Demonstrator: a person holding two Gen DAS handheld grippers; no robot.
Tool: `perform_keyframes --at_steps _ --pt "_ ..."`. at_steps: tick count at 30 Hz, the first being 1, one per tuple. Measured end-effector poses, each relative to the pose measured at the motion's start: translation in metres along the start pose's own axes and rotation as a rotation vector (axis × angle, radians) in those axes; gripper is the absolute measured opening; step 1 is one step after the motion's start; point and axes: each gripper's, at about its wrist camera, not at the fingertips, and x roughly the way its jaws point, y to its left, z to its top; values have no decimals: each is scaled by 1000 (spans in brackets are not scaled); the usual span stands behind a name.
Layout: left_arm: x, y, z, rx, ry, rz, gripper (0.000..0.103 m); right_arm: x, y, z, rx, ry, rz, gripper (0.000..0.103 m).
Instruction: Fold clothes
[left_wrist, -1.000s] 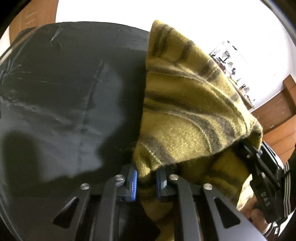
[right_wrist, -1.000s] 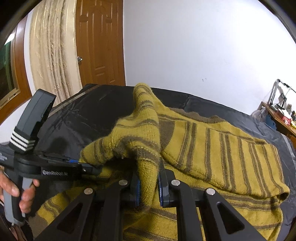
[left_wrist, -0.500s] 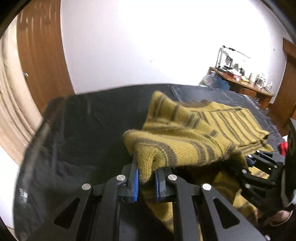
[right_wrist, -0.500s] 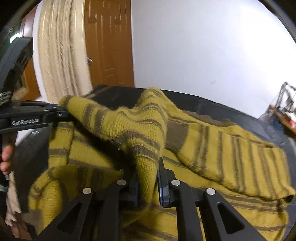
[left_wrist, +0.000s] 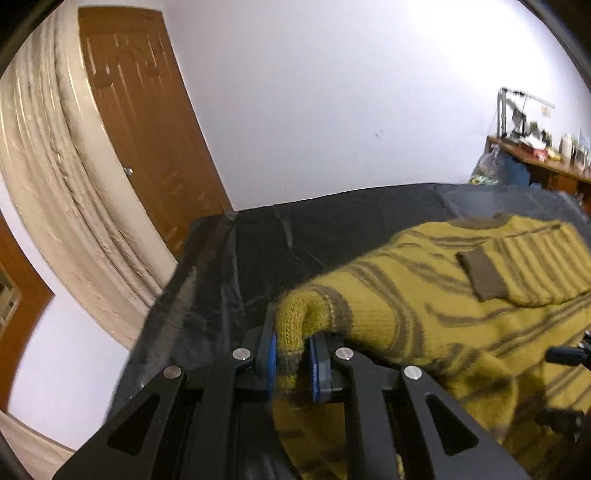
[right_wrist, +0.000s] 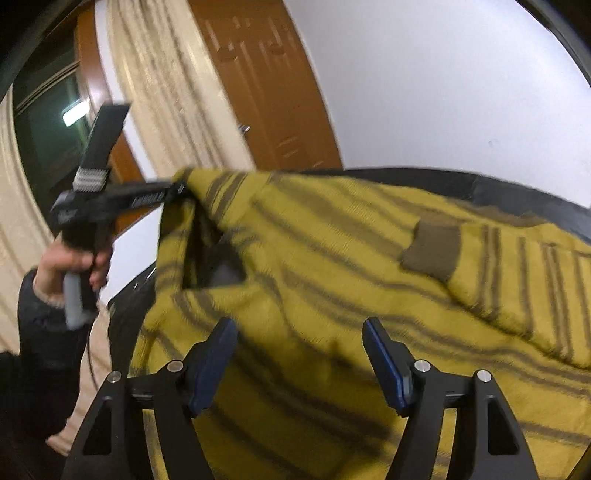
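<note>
Basically, the left gripper (left_wrist: 291, 363) was clamped narrow on a bunched fold of the yellow striped sweater (left_wrist: 424, 317), lifting that corner above the black table (left_wrist: 251, 258). The right gripper (right_wrist: 299, 363) had just been opening; its jaws stood wide with the knit lying under and ahead of them, nothing pinched. Rest of the sweater lay spread on the table, long axis running away to the right of the left gripper, brown cuff (right_wrist: 432, 251) resting on top. The left gripper alone held fabric, so carrying the fold probably fell to it; blur made edges uncertain.
</note>
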Motion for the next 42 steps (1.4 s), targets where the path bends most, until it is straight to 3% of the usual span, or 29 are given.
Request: perform_keyframes --at_steps 3,5,12,16,17,23,27,30,31,32,33,35,38,42 --pt "8 -19 -6 148 -13 118 17 6 7 -12 -30 52 1 72" --pt "16 -28 -10 201 4 149 18 10 11 -17 -46 87 -3 72" --pt "39 6 -27 0 144 -13 24 21 18 -23 -81 151 -32 72" --pt "37 18 -47 -97 186 -93 67 25 23 -24 -108 176 -47 72" --pt "37 18 -53 -118 192 -106 71 27 23 -25 -113 183 -50 72" --pt "46 8 -80 -219 277 -265 74 25 31 -28 -143 192 -67 72" --pt "62 -2 -90 -268 344 -277 76 27 31 -28 -149 191 -75 72" --pt "70 -4 -94 -285 357 -242 75 27 32 -29 -144 197 -66 72" --pt "71 -3 -95 -288 353 -230 68 27 33 -30 -147 203 -61 72" --pt "72 -2 -96 -291 352 -220 52 27 34 -31 -153 212 -56 72" --pt "74 0 -96 -293 353 -212 48 28 35 -32 -160 221 -51 73" --pt "73 4 -93 -285 340 -172 25 27 39 -34 -178 229 -43 74" --pt "68 11 -85 -219 285 -20 15 25 47 -39 -228 249 -11 80" --pt "63 29 -73 -176 216 152 14 24 65 -50 -353 279 -57 85"
